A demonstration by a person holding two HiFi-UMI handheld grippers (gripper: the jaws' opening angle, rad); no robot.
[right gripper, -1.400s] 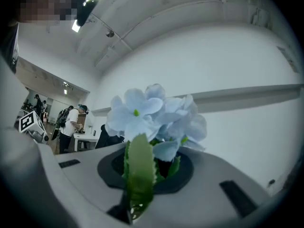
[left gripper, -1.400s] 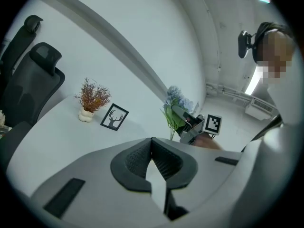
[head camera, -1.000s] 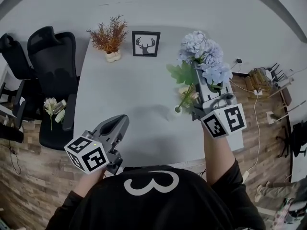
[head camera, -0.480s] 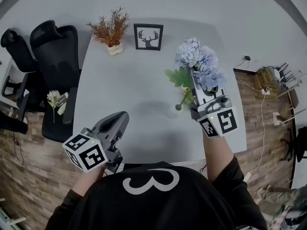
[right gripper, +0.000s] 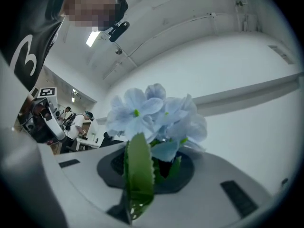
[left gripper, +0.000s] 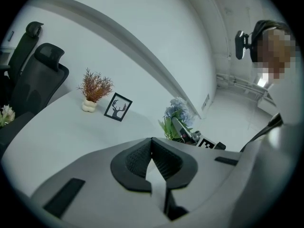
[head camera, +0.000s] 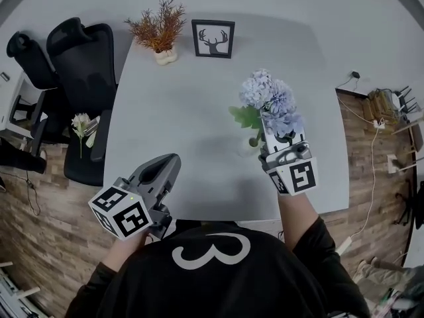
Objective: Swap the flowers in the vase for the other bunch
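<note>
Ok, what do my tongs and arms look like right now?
The left tongs and right tongs are light grey plastic with dark ribbed pads. Each carries a white cube printed with black square markers. No cables show. The sleeves are black.

Even, cool indoor light; soft shadows on the pale desk (head camera: 199, 111); strong fisheye bending and dark vignetted corners throughout.

The grey table (head camera: 172, 111) is lying open across its left and middle, giving a gripper wide passage. The dried plant (head camera: 158, 28) and framed deer picture (head camera: 212, 39) are standing together at the far edge. The blue hydrangea bunch (head camera: 268, 101) in the right gripper (head camera: 271, 128) is crowding the right side; office chairs (head camera: 83, 58) are flanking the left edge
</note>
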